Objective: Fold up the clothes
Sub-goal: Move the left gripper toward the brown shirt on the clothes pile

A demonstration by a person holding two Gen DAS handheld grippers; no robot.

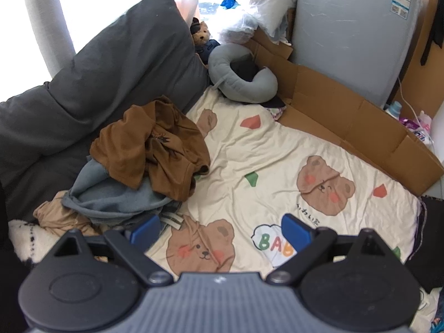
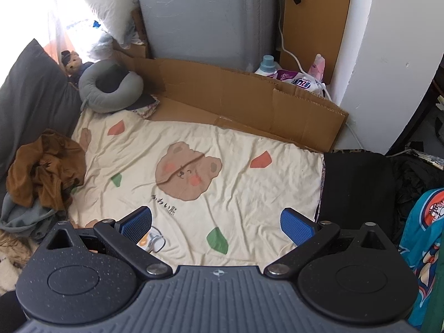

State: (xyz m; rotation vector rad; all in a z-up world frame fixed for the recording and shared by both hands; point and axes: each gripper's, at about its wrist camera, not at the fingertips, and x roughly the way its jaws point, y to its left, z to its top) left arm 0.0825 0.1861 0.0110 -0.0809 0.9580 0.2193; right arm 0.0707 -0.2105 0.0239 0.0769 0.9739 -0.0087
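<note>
Left wrist view: left gripper [image 1: 220,231] hovers over the bear-print blanket [image 1: 277,149], jaws spread, empty. Brown garment [image 1: 155,144] tops the unfolded heap at the blanket's left edge, presumably leaving the middle bare for folding. Right gripper [image 2: 219,226] likewise spread, holding nothing.

Beyond the blue-padded fingers [image 1: 295,229]: cream bedsheet [image 1: 277,149] printed with brown bears plus red and green patches. Left of fingers: rust-brown garment [image 1: 149,144] over slate-blue garment [image 1: 111,197]. Farther ahead: grey neck pillow [image 1: 238,80], tan cardboard [image 1: 347,116].
</note>
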